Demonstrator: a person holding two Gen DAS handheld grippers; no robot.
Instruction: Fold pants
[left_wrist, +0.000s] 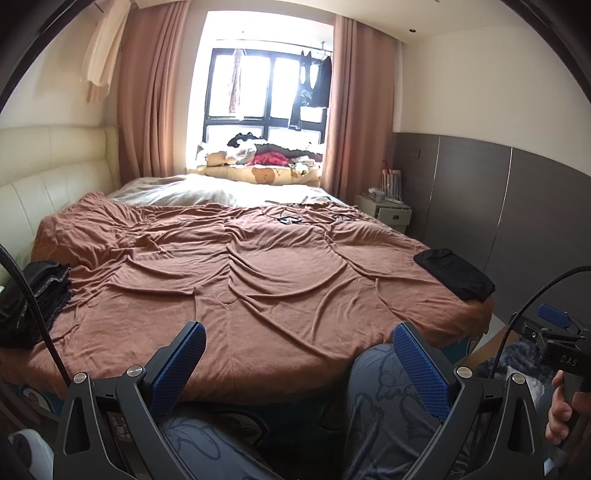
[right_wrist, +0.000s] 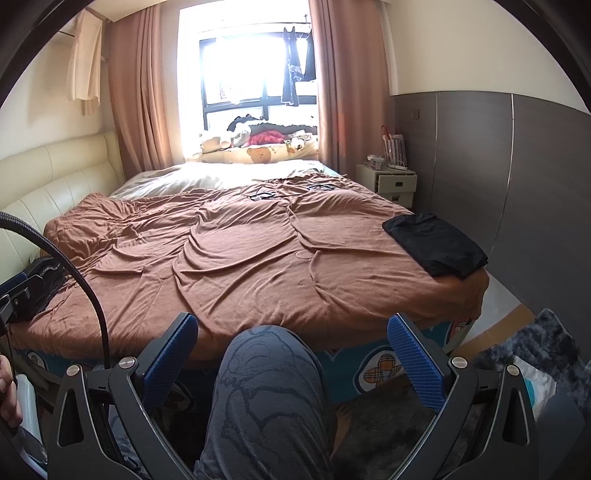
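Note:
A folded black garment (left_wrist: 455, 274) (right_wrist: 436, 244) lies at the right near corner of the bed. A pile of dark clothes (left_wrist: 33, 295) (right_wrist: 44, 280) sits at the bed's left edge. My left gripper (left_wrist: 298, 343) is open and holds nothing, hovering in front of the bed's near edge. My right gripper (right_wrist: 291, 332) is also open with nothing between its blue pads (right_wrist: 413, 362). Both are held above a person's knees in grey patterned trousers (right_wrist: 266, 398) (left_wrist: 384, 402). The right gripper's body (left_wrist: 557, 343) shows at the right of the left wrist view.
A brown wrinkled blanket (left_wrist: 251, 266) (right_wrist: 229, 251) covers the bed. Cables and small devices (left_wrist: 288, 218) (right_wrist: 262, 195) lie far on it. A cream headboard (left_wrist: 44, 184) is on the left, a nightstand (right_wrist: 395, 181) and grey wall panels on the right, a dark rug (right_wrist: 532, 343) on the floor.

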